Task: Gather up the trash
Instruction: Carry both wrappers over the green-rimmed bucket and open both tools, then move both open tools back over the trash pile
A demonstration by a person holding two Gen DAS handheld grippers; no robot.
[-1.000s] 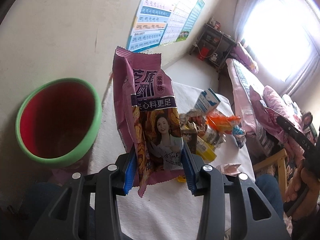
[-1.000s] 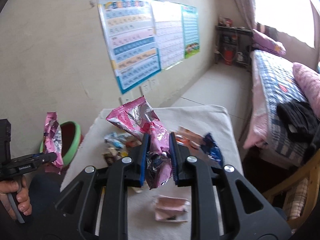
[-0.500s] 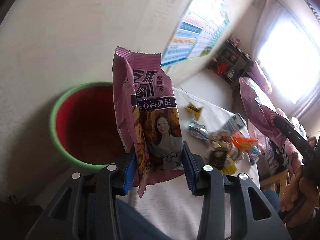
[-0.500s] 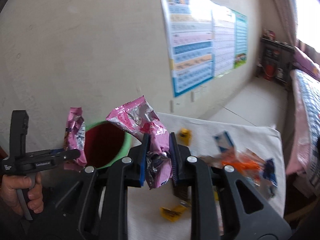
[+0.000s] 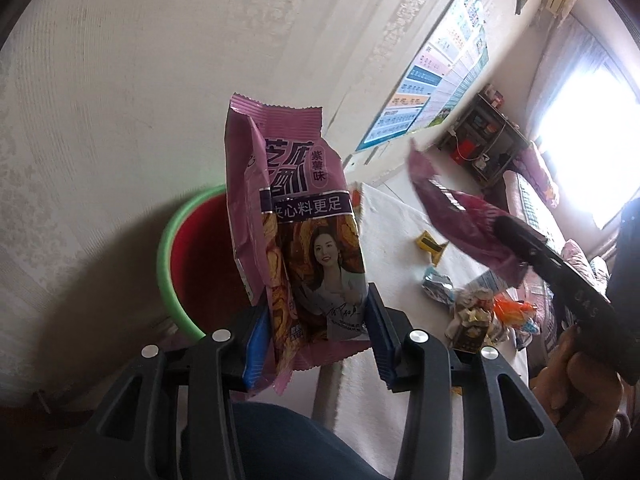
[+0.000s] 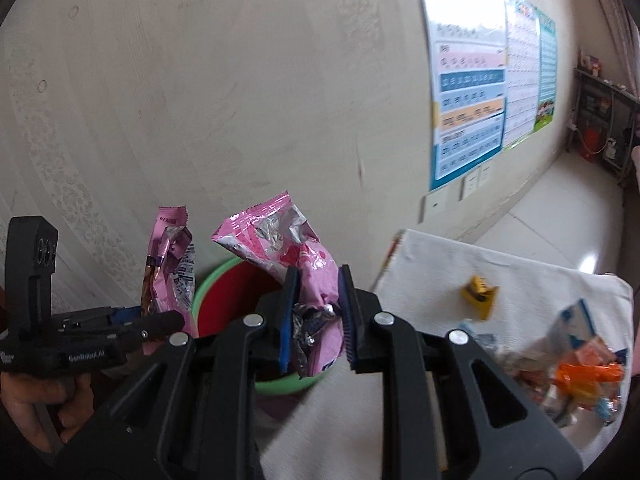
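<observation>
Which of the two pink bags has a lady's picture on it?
The purple-pink snack bag in the left gripper. It is flat with dark lettering, while the pink bag in the right gripper is crumpled and shows its silver inside.

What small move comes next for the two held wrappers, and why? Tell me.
Probably carry both a little further over the bin and let go. The left gripper holds the purple snack bag and the right gripper the pink wrapper, both near the bin's rim.
</observation>
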